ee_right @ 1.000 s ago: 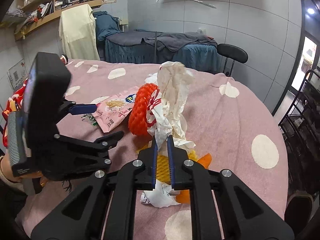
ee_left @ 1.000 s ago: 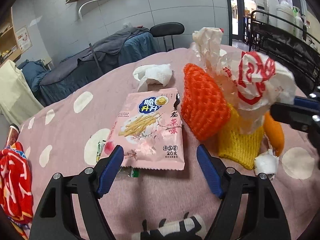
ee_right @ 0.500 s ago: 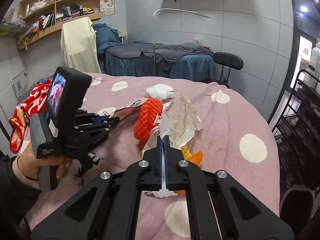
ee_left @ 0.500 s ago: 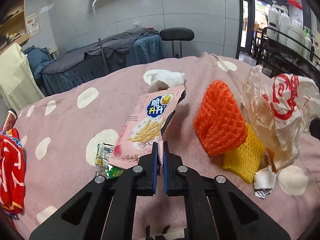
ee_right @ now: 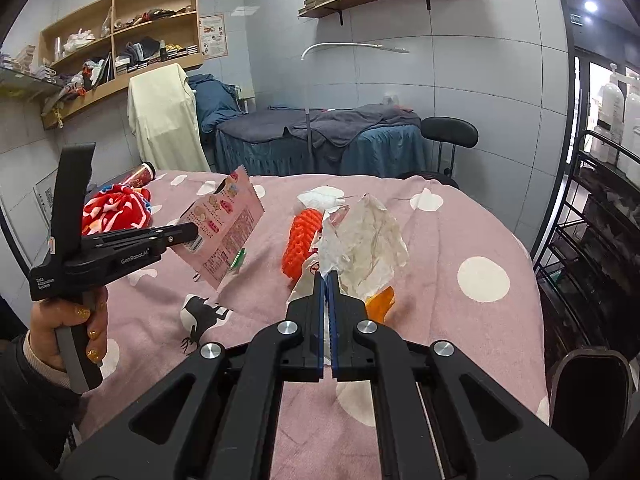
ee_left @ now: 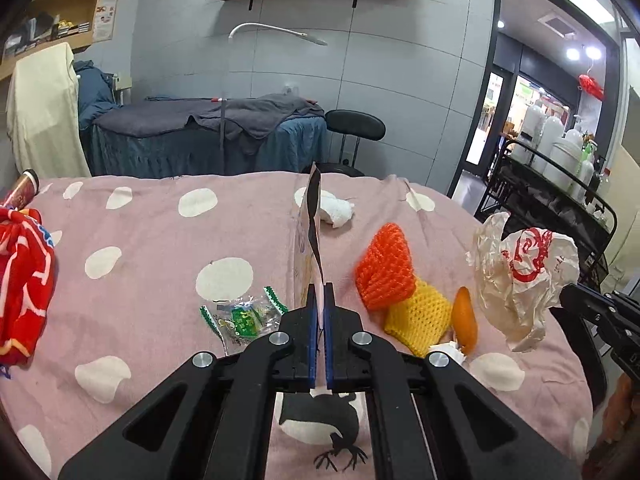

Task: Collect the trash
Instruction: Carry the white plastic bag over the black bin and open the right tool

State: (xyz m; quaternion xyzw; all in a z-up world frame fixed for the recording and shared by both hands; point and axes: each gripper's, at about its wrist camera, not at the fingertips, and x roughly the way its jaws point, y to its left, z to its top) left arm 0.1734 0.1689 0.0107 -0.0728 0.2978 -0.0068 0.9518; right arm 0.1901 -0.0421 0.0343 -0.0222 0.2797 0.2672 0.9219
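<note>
Trash was already off the table in both hands. In the left wrist view, the left gripper point(ee_left: 319, 300) had its fingers clamped on the bottom edge of the pink snack packet point(ee_left: 307, 240), which a second before lay flat on the pink spotted cloth point(ee_left: 152, 248) between open fingers; now it stood edge-on and lifted, so that piece counted as picked up. Its lifting uncovered a small green wrapper point(ee_left: 240, 318), left on the cloth beside the orange foam net point(ee_left: 384, 268), the yellow foam net point(ee_left: 418, 318) and a white tissue point(ee_left: 334, 210).

In the right wrist view, the right gripper point(ee_right: 328, 284) was pinched shut on the crumpled plastic bag point(ee_right: 362, 244), held above the nets. Only this view showed the packet's printed back and the person's hand point(ee_right: 76, 334) on the left handle. What looked like orange peel point(ee_right: 380, 300) lay under the bag, though it was half hidden. No bin appeared in either view.
</note>
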